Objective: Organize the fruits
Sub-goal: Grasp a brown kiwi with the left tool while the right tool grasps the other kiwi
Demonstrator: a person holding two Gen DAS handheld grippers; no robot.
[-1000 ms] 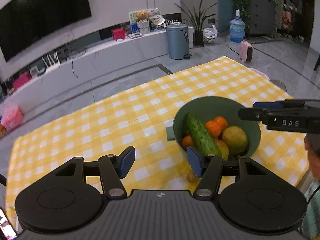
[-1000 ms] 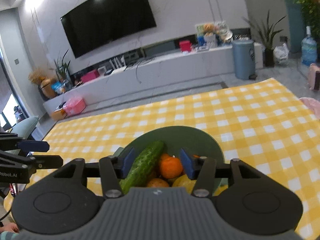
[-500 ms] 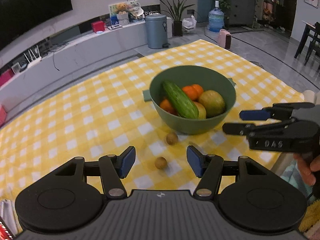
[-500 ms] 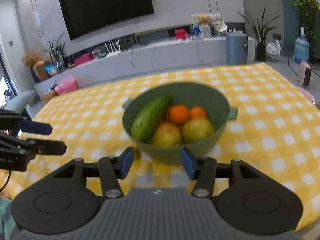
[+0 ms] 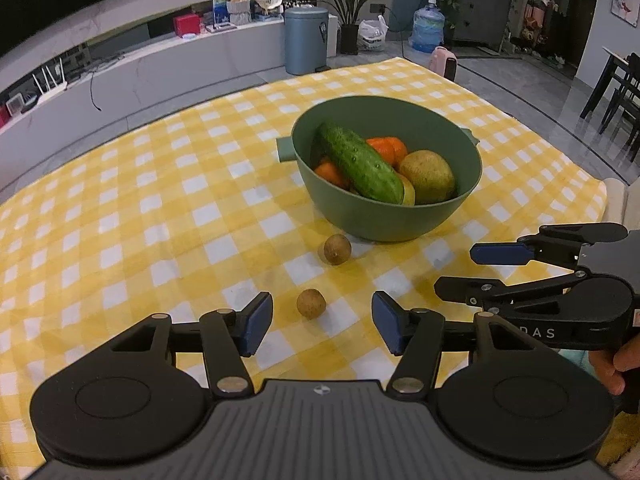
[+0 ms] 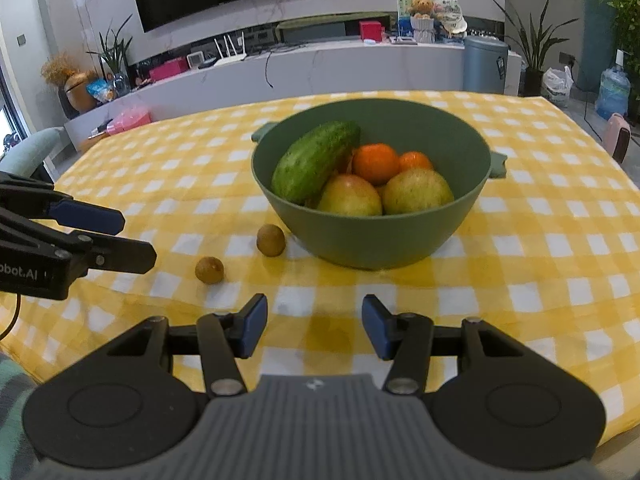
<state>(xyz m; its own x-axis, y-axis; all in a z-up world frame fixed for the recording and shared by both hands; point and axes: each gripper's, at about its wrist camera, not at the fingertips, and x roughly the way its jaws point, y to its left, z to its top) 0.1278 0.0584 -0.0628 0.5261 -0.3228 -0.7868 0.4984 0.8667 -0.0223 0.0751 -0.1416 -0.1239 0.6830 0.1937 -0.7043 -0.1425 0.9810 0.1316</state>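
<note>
A green bowl [image 5: 440,216] [image 6: 372,240] stands on the yellow checked tablecloth and holds a cucumber [image 5: 360,162] [image 6: 314,160], oranges [image 6: 376,162] and yellow-green fruits [image 5: 427,176] [image 6: 416,192]. Two small brown round fruits lie on the cloth in front of the bowl: one near it [image 5: 337,249] [image 6: 271,240], one closer to me [image 5: 311,303] [image 6: 209,270]. My left gripper [image 5: 322,326] is open and empty, the nearer small fruit just ahead between its fingers. My right gripper [image 6: 314,330] is open and empty, in front of the bowl.
The table's front edge lies close under both grippers. The tablecloth [image 5: 160,208] covers the whole top. Beyond the table are a long low cabinet [image 6: 320,68], a grey bin [image 5: 306,40] and a water bottle [image 5: 428,30].
Both grippers have pulled back and down from above the bowl toward the table's front edge. The two small brown fruits have come into view. Both grippers stay open.
</note>
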